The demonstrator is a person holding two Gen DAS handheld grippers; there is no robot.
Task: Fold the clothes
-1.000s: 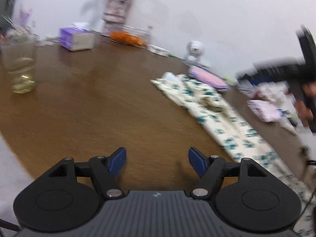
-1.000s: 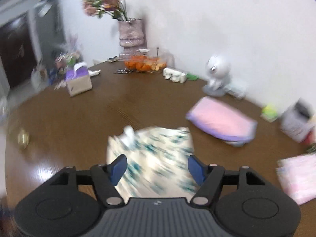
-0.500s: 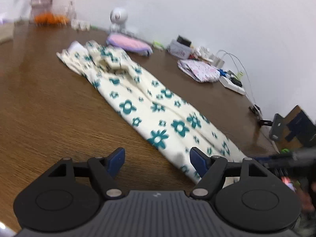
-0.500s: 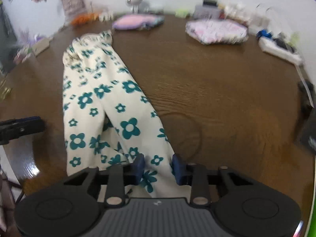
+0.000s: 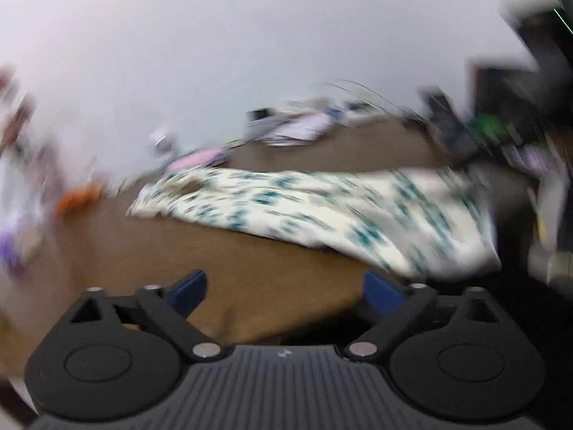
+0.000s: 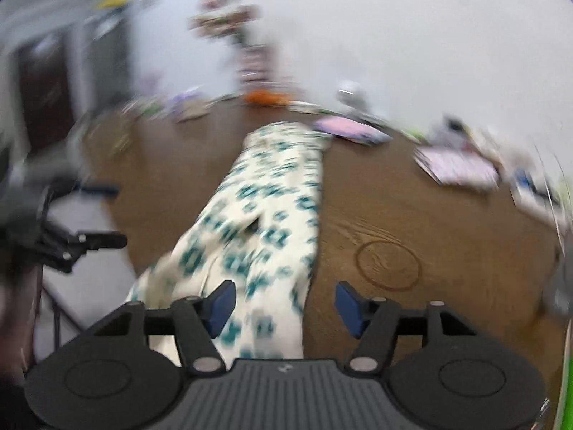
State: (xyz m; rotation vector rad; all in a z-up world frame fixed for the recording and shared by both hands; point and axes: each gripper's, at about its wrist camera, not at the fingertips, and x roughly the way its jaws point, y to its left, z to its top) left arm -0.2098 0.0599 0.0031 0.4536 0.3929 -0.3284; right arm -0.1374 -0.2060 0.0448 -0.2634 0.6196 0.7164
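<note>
Both grippers swing to new positions around the floral trousers

The left gripper, jaws just opened wider over bare table, now sees the trousers crosswise; the right gripper, narrowed over the hem half a second ago, has reopened with cloth between its untouching fingers.

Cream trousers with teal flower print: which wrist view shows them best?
The right wrist view: the cream floral trousers run lengthwise from near the camera to the waistband. The left wrist view shows them sideways, more blurred.
</note>
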